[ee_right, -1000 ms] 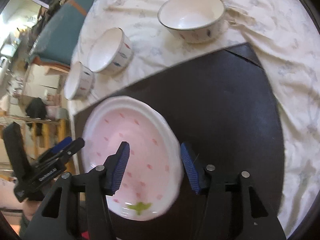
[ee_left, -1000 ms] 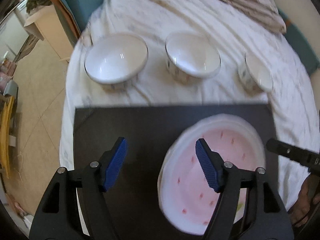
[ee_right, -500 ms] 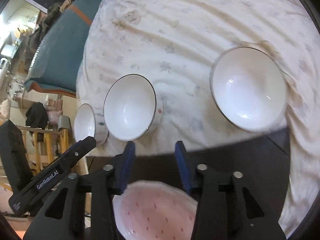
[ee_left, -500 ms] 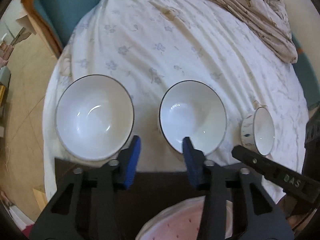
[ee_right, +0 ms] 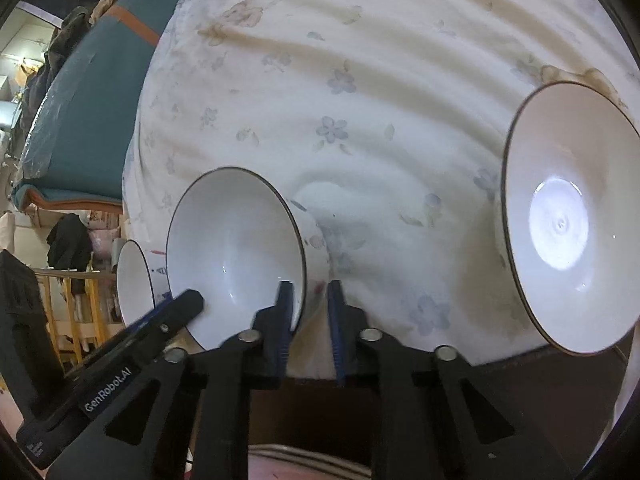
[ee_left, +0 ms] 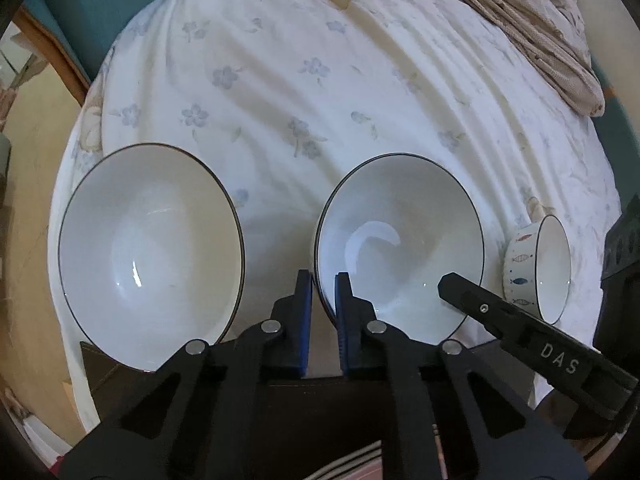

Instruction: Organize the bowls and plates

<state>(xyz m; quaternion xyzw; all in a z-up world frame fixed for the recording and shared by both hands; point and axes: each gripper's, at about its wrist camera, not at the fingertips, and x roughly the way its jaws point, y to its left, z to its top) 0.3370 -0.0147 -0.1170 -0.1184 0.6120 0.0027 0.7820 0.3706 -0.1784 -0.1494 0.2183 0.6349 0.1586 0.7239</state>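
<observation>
Three white bowls stand on the floral cloth. In the left wrist view a large bowl (ee_left: 148, 256) is at left, a middle bowl (ee_left: 400, 240) at centre, a small fish-patterned bowl (ee_left: 536, 268) at right. My left gripper (ee_left: 323, 284) is nearly shut astride the middle bowl's near-left rim. In the right wrist view my right gripper (ee_right: 308, 292) is narrowed astride the near-right rim of that middle bowl (ee_right: 236, 252); whether either grips the rim is unclear. The large bowl (ee_right: 568, 220) is at right. The pink plate (ee_left: 360, 468) shows at the bottom edge.
A black mat (ee_left: 340, 420) lies under both grippers at the cloth's near edge. A beige patterned blanket (ee_left: 532, 20) lies at the far right. A teal cushion (ee_right: 92, 100) and furniture lie off the cloth's left side. The other gripper's black body (ee_left: 532, 344) crosses the lower right.
Both grippers moved forward off the pink plate to the middle bowl and narrowed their jaws around its near rim. The pink plate stays behind on the black mat.
</observation>
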